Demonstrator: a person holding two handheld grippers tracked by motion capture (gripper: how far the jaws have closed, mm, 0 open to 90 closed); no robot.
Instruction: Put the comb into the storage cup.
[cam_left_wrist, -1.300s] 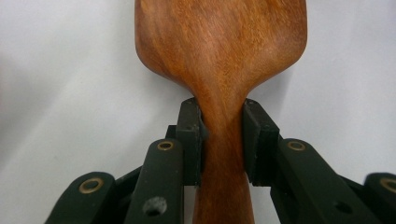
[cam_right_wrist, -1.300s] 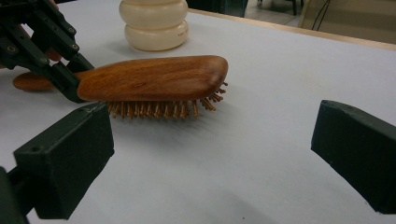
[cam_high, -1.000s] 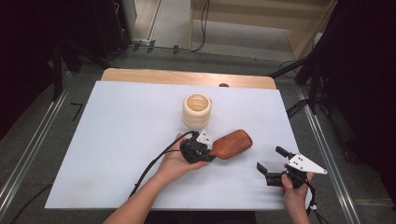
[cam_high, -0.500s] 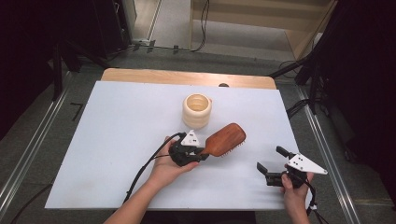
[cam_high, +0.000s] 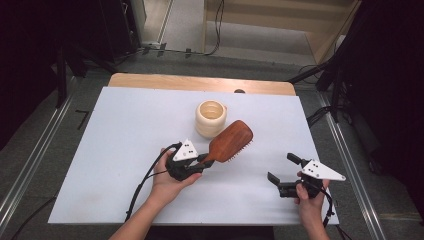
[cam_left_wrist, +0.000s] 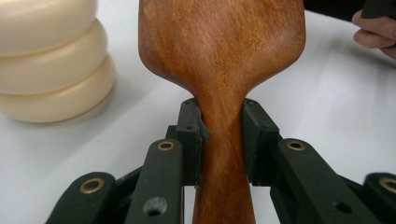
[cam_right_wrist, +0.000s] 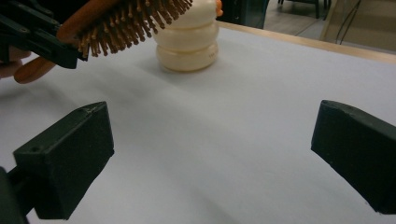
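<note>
Since the earlier frames, my left gripper (cam_high: 202, 161) had carried the brush (cam_high: 231, 140) up and toward the cup (cam_high: 210, 118); the brush head, which a second before lay low on the table (cam_high: 100, 150) off to the cup's near right, now hung tilted upward with its far edge just beside the cup's rim. My right gripper (cam_high: 282, 176) had barely shifted.

The left gripper was clamped on the brush at the narrow neck where the handle widens into the head; in the left gripper view both pads (cam_left_wrist: 191, 135) pressed the wood from either side. The brush was off the table, bristles facing down and toward my right hand, as the right gripper view showed. Its long axis ran straight out from the jaws, up and away toward the cup, which stood ahead and a little left of the head.

The right gripper sat near the table's near right edge, jaws spread wide with nothing between them, well apart from both brush and cup.

What mattered next, as I judged it, was that line: head leading, handle trailing in the jaws, the cup's mouth just beyond the tip. The left hand was plainly the nearer one.
</note>
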